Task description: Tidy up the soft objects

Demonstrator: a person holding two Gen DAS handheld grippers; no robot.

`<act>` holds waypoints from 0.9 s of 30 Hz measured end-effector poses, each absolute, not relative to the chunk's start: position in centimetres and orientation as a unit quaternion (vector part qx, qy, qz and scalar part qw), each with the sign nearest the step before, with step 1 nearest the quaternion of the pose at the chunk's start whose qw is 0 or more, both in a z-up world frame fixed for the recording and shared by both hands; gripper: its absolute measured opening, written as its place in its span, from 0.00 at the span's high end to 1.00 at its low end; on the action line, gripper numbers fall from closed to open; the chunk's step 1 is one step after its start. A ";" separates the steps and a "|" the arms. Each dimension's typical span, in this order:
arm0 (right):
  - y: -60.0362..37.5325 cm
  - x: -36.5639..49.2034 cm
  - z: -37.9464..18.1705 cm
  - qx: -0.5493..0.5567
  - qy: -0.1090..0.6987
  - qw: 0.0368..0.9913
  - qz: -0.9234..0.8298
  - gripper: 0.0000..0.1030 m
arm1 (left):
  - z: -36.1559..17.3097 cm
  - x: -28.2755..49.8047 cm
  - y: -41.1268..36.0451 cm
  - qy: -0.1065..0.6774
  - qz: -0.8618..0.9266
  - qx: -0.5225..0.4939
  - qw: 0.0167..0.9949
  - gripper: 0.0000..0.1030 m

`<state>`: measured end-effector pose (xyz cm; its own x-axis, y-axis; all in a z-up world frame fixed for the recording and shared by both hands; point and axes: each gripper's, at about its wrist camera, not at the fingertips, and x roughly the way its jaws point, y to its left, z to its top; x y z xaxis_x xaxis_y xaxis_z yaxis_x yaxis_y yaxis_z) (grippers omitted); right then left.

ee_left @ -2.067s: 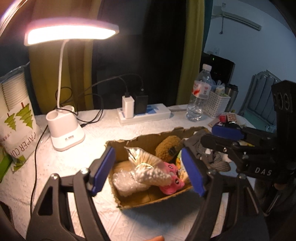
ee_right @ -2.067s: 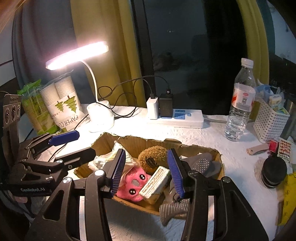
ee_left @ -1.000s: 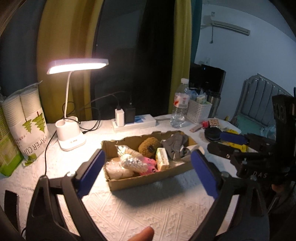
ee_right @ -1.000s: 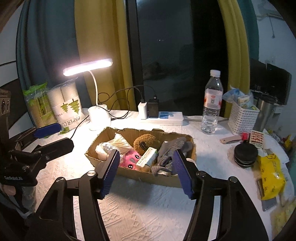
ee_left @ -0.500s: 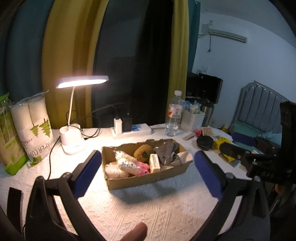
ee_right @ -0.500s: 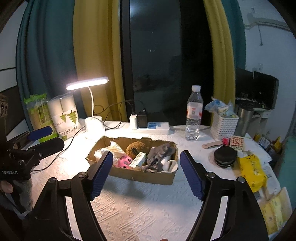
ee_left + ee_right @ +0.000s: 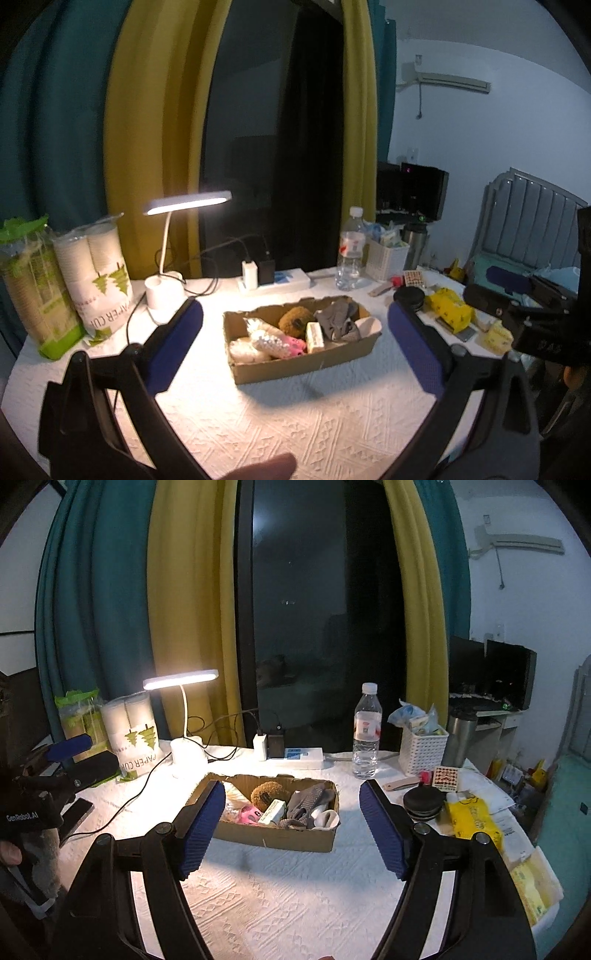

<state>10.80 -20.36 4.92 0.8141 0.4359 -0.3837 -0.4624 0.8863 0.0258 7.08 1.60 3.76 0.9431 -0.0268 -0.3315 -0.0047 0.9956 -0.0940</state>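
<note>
A shallow cardboard box (image 7: 314,365) (image 7: 280,836) sits mid-table on the white cloth. It holds a brown plush (image 7: 293,320) (image 7: 266,794), a pink plush (image 7: 290,345) (image 7: 248,815), a grey sock (image 7: 338,323) (image 7: 304,803), a white sock (image 7: 327,819), a small pale packet (image 7: 314,336) (image 7: 271,810) and clear bagged items (image 7: 245,349). My left gripper (image 7: 295,350) is open and empty, held back and above the box. My right gripper (image 7: 291,827) is open and empty, also well back from the box.
A lit desk lamp (image 7: 162,291) (image 7: 186,755), a paper-cup sleeve (image 7: 105,273), a power strip (image 7: 295,755), a water bottle (image 7: 365,738), a white basket (image 7: 423,753), a black round case (image 7: 423,801) and a yellow tissue pack (image 7: 471,821) stand around the box.
Both grippers have pulled back and up from the box and opened wider. The box and its contents have not moved.
</note>
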 end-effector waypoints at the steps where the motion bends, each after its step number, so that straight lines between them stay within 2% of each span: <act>1: -20.5 10.6 5.0 -0.035 0.191 0.952 0.235 0.24 | 3.9 6.8 1.6 0.165 -0.004 -0.045 0.985 0.02; 27: -21.3 9.1 5.8 -0.036 0.182 0.957 0.225 0.24 | 4.8 5.6 1.1 0.156 -0.007 -0.036 0.987 0.02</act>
<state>9.12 -21.35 5.79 0.8329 0.4168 -0.3642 -0.4426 0.8966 0.0138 5.60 1.05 4.84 0.9515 -0.0257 -0.3067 0.0035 0.9973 -0.0729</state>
